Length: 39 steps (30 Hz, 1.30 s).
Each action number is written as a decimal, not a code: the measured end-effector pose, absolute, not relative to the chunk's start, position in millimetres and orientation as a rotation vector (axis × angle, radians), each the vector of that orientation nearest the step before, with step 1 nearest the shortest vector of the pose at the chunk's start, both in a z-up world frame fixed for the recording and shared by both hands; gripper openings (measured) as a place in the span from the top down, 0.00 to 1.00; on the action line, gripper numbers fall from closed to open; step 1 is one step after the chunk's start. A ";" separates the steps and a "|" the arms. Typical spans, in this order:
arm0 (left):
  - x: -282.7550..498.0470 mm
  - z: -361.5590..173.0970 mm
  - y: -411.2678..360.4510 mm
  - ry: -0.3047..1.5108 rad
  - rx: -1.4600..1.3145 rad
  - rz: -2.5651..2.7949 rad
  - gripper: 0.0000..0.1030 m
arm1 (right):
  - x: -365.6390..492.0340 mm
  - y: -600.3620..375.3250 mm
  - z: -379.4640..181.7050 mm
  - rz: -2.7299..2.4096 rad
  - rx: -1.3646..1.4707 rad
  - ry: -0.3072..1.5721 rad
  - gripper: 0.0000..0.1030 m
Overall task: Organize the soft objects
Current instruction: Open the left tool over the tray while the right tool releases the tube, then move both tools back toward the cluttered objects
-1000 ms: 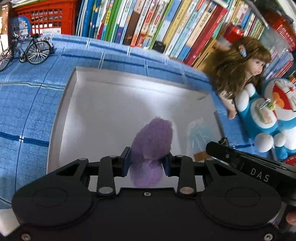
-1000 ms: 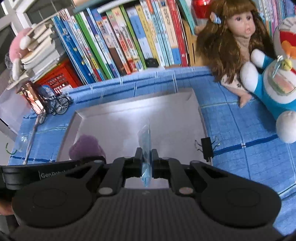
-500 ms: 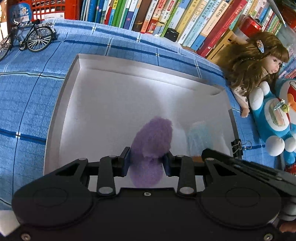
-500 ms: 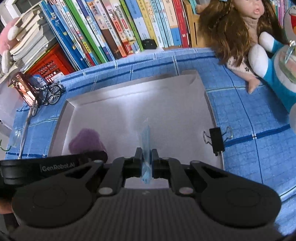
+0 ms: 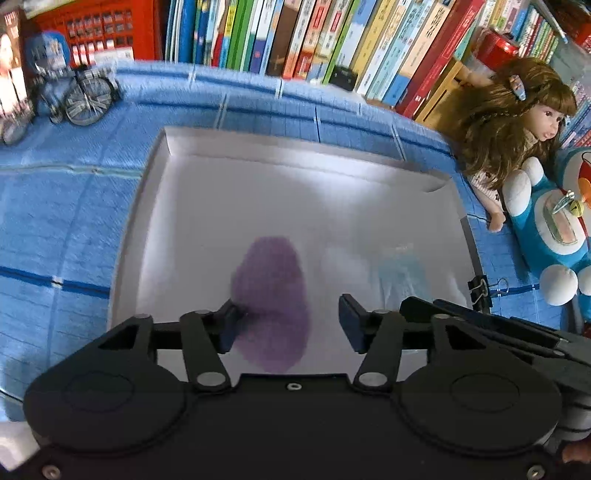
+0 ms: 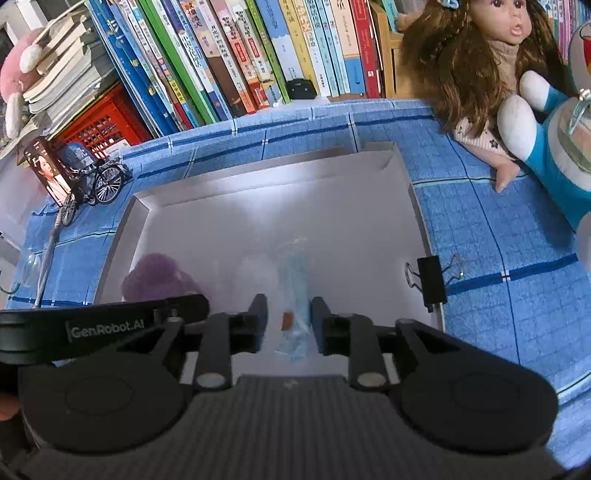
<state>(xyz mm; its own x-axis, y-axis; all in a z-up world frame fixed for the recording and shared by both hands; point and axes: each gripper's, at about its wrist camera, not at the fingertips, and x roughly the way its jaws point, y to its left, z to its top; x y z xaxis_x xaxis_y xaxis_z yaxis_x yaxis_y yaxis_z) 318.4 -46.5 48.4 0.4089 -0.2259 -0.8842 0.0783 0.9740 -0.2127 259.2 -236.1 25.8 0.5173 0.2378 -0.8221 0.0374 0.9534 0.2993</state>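
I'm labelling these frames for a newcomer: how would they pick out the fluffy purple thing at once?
Find the shallow white cardboard tray on the blue checked cloth before the row of books. Near its front edge lies the fuzzy purple oval pad, between the opening jaws of the left gripper. Its neighbour, a pale blue translucent packet, is smooth and thin.

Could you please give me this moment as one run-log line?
left gripper: jaws opening, purple plush between | right gripper: jaws opening, blue packet between | both over tray
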 end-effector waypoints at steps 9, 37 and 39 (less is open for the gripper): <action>287.7 82.6 -42.6 1.019 -0.128 -0.234 0.39 | 239.7 -239.9 50.4 0.137 0.251 0.936 0.41; 106.3 134.5 -31.2 0.661 -0.031 -0.375 0.24 | 84.3 -241.4 105.7 0.203 0.024 0.586 0.21; 96.8 131.0 -29.6 0.654 -0.029 -0.370 0.23 | 74.4 -240.7 103.9 0.202 0.012 0.575 0.21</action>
<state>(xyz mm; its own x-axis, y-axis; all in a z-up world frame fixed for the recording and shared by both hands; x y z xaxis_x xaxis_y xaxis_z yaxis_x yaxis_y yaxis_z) 96.8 -29.6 131.0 0.7310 -0.3452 -0.5886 0.3269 0.9343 -0.1419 74.4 -240.7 104.0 0.8199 0.1931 -0.5389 -0.1861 0.9802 0.0680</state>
